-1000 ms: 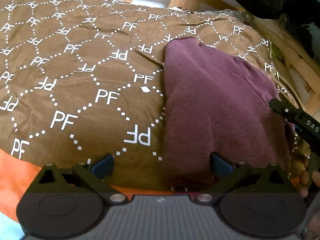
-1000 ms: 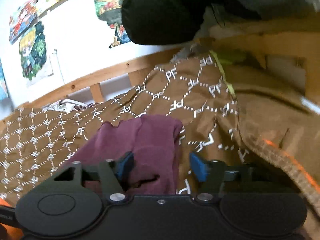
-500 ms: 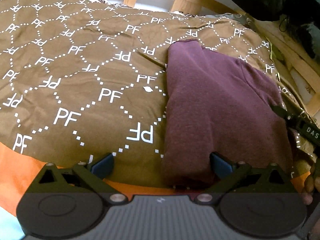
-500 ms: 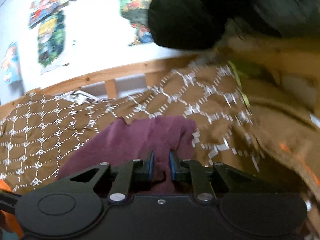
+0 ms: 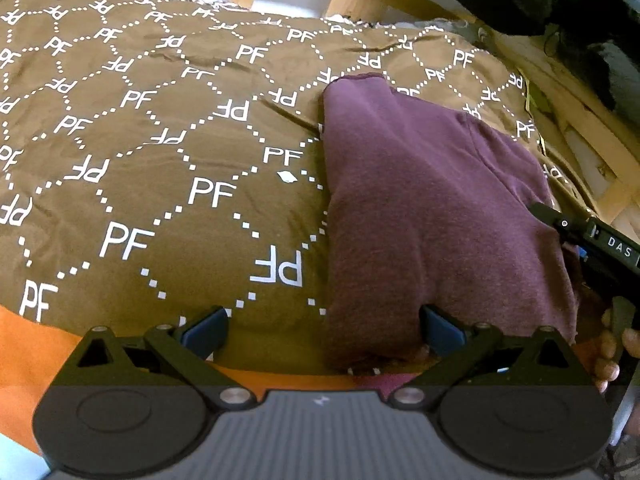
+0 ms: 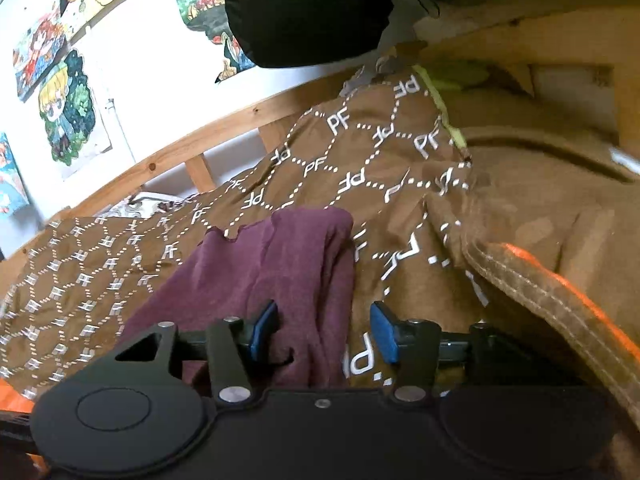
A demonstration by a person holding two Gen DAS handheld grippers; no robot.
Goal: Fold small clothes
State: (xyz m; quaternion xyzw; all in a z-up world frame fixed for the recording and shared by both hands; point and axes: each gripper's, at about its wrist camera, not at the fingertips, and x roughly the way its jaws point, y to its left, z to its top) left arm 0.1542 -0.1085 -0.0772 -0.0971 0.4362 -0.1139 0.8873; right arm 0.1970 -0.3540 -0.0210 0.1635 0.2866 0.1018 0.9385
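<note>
While the left gripper [image 5: 324,330] sits wide apart over the near edge of the bed, its blue pads grip nothing: the left pad is over brown blanket [image 5: 160,152], the right pad at the near hem of the maroon garment [image 5: 420,208]. Garment is soft matte knit, folded into a rough rectangle, lying flat on the right half of the blanket. Blanket is smooth brown fabric printed with white dotted hexagons and "PF" marks, orange border along the near edge. Right gripper's black body enters at the garment's right edge.

Right wrist view: right gripper [image 6: 323,334] about half apart, jaws have just been opening; a bunched maroon fold [image 6: 288,264] lies between the pads, nearer the left one, not pinched. Wooden slatted bed frame [image 6: 192,152] behind, posters on white wall.
</note>
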